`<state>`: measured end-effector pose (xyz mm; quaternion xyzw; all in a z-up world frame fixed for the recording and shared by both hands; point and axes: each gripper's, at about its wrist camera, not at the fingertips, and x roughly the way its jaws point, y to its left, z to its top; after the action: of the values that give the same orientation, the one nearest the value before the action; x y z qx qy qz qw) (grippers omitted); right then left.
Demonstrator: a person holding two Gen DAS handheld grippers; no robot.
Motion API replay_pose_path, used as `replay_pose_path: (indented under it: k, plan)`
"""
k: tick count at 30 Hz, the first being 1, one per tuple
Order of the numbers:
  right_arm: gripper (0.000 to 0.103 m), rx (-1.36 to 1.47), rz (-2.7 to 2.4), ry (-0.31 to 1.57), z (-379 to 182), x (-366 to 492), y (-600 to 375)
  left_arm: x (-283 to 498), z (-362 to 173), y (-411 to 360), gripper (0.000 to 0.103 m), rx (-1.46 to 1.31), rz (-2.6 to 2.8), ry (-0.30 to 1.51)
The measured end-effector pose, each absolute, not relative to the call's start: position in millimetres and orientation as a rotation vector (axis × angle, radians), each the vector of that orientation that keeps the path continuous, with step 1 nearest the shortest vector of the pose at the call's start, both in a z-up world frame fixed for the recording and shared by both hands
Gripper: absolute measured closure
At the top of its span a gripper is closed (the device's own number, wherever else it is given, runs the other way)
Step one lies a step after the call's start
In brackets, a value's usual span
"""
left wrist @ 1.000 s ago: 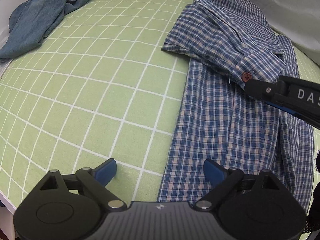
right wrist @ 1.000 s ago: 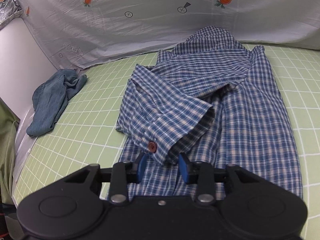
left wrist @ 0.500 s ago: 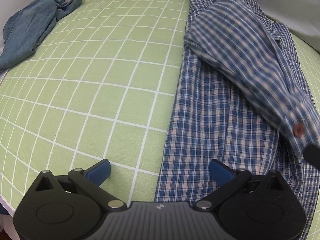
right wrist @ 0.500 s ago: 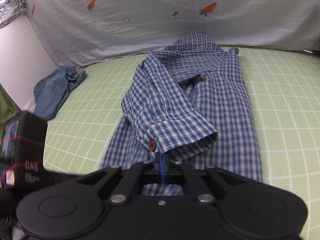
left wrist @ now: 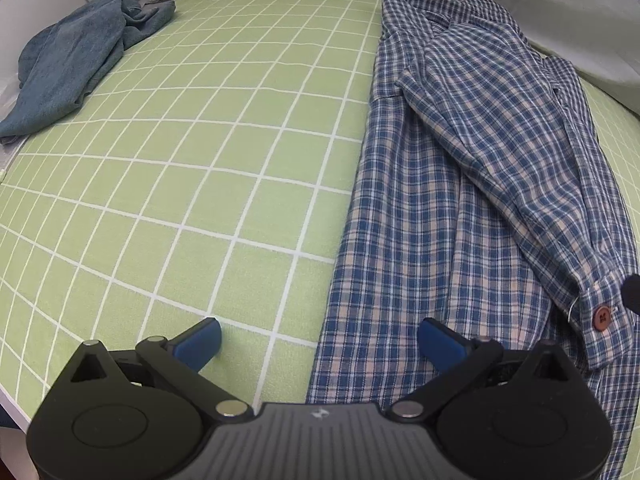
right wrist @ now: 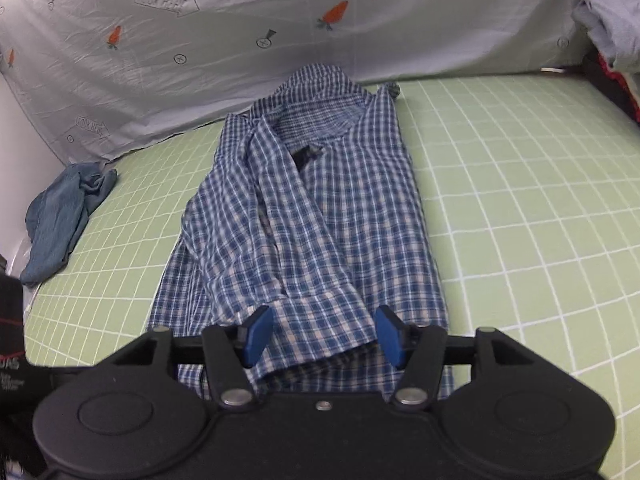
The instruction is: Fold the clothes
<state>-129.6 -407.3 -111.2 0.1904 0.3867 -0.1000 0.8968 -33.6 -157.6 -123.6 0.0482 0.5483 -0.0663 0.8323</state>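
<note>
Plaid shirt (right wrist: 320, 216) lay lengthwise on the green sheet (right wrist: 520, 200), collar far, hem near me. My right gripper (right wrist: 322, 334) was opening, cuff (right wrist: 320, 320) loose between its jaws. My left gripper (left wrist: 320, 342), spread wide and empty, straddled the shirt's left edge.

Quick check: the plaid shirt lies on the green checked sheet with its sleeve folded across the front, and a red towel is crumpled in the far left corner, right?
Not quite. The towel is blue-grey, not red, as the right wrist view shows. The plaid shirt, sleeve folded across, does lie on the green checked sheet.
</note>
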Motion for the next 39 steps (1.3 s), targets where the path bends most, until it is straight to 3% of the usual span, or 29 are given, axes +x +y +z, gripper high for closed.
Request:
replay_pose_path:
  k: [3, 5, 6, 7, 8, 16, 26, 29, 30, 31, 33, 39]
  plan:
    - [0.038, 0.39, -0.217, 0.803, -122, -120, -405, -32, -123, -156, 0.0, 0.099, -0.139, 1.158]
    - [0.043, 0.376, -0.205, 0.828, -128, -117, -403, -31, -122, -156, 0.0, 0.093, -0.137, 1.166]
    - [0.063, 0.371, -0.196, 0.845, -131, -117, -402, -31, -121, -155, 0.0, 0.079, -0.143, 1.172]
    - [0.095, 0.366, -0.187, 0.857, -133, -117, -401, -32, -119, -151, 0.0, 0.053, -0.155, 1.174]
    - [0.101, 0.369, -0.191, 0.84, -129, -125, -401, -34, -118, -148, 0.0, 0.025, -0.168, 1.177]
    - [0.102, 0.436, -0.204, 0.746, -94, -194, -397, -62, -99, -126, 0.003, -0.054, -0.231, 1.123]
    - [0.101, 0.479, -0.255, 0.911, -128, -225, -395, -90, -95, -126, 0.006, 0.08, -0.301, 1.114]
    - [0.097, 0.468, -0.263, 0.886, -124, -231, -391, -98, -98, -125, 0.007, 0.109, -0.311, 1.115]
    - [0.09, 0.454, -0.265, 0.878, -122, -232, -389, -100, -99, -125, 0.007, 0.116, -0.314, 1.116]
    - [0.073, 0.436, -0.272, 0.872, -120, -233, -387, -101, -99, -123, 0.007, 0.12, -0.317, 1.119]
    - [0.058, 0.399, -0.28, 0.864, -119, -234, -382, -105, -99, -121, 0.007, 0.126, -0.32, 1.127]
    - [0.035, 0.367, -0.299, 0.929, -131, -239, -375, -122, -100, -118, 0.007, 0.15, -0.34, 1.144]
